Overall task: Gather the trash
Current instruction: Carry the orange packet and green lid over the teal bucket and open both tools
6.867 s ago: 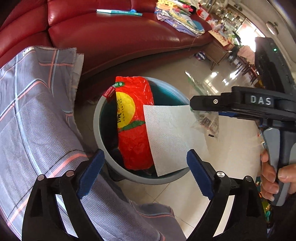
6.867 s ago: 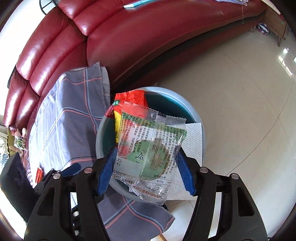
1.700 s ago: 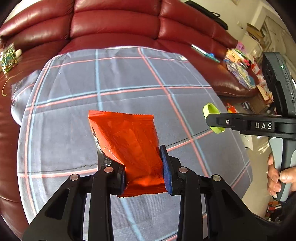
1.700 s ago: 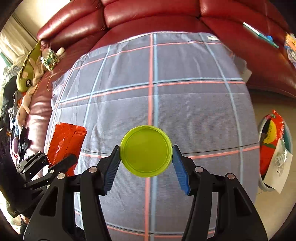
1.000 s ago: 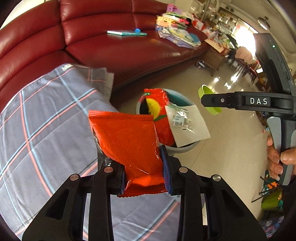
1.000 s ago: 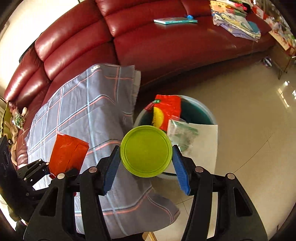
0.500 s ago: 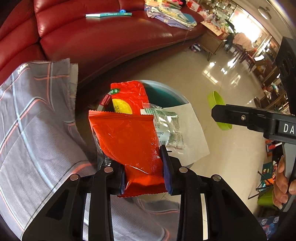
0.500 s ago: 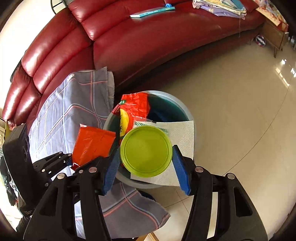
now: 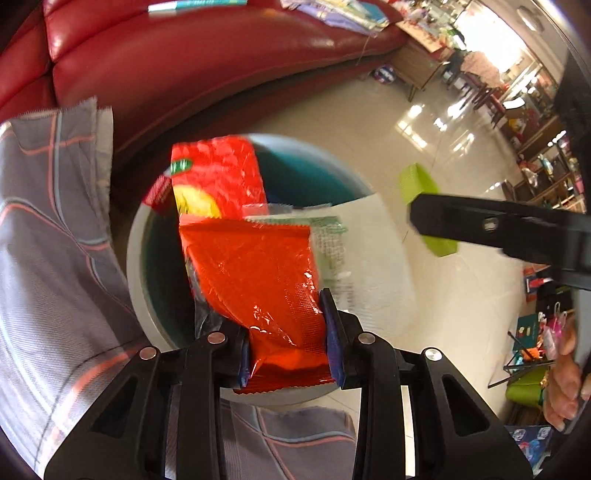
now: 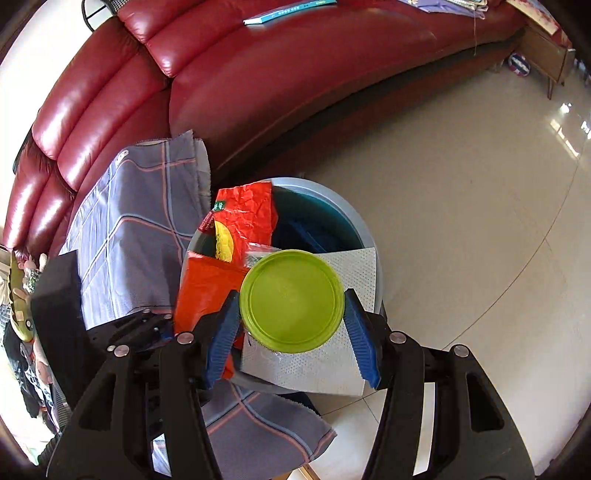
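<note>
My left gripper (image 9: 288,336) is shut on an orange snack wrapper (image 9: 258,273) and holds it over the grey-blue trash bin (image 9: 138,266). My right gripper (image 10: 291,325) is shut on a lime green round lid (image 10: 291,301), also above the bin (image 10: 364,236). The bin holds a red and yellow bag (image 9: 218,181), a clear printed wrapper (image 9: 328,236) and a white paper towel (image 10: 325,362) draped over its rim. The lid (image 9: 421,184) and the right gripper's finger (image 9: 495,225) show at the right of the left wrist view. The orange wrapper (image 10: 203,291) shows in the right wrist view.
A grey plaid cloth (image 10: 140,206) covers a surface left of the bin, its edge hanging below the bin (image 10: 258,421). A dark red leather sofa (image 10: 258,74) curves behind, with a book (image 10: 288,13) on it. Beige tiled floor (image 10: 461,184) lies to the right.
Both grippers have moved closer over the bin. The orange wrapper and the green lid now hang lower above its opening. Both stay gripped.
</note>
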Action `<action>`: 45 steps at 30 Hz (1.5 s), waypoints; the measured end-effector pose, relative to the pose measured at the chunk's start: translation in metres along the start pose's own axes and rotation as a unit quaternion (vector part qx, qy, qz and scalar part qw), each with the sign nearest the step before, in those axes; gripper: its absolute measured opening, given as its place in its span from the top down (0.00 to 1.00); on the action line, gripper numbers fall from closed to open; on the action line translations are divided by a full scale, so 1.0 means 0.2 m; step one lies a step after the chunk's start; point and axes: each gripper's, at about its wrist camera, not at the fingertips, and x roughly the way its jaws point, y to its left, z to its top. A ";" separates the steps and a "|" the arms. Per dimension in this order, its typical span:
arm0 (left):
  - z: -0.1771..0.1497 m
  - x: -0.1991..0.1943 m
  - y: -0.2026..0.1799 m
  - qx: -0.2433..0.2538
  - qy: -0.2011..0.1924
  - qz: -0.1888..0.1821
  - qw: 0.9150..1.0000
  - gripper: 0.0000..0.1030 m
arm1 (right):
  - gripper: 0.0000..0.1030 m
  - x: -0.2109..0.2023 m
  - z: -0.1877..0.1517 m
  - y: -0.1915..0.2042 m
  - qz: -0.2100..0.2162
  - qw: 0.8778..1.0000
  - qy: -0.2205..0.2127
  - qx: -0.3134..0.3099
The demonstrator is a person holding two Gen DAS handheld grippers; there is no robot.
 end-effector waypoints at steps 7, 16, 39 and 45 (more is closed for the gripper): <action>0.02 0.13 0.04 -0.002 0.015 0.016 1.000 0.68 | 0.48 0.08 0.01 -0.05 -0.002 1.000 0.017 0.011; 0.02 0.03 0.09 -0.020 -0.017 0.026 0.999 0.47 | 0.48 0.09 0.04 -0.04 -0.001 1.000 0.020 0.003; -0.05 -0.17 0.08 -0.013 -0.045 -0.026 0.999 0.12 | 0.48 0.06 0.04 0.01 0.000 1.000 0.015 -0.002; -0.01 -0.18 0.01 -0.003 -0.041 -0.036 0.998 0.12 | 0.48 0.02 0.03 -0.01 0.000 1.000 0.010 0.004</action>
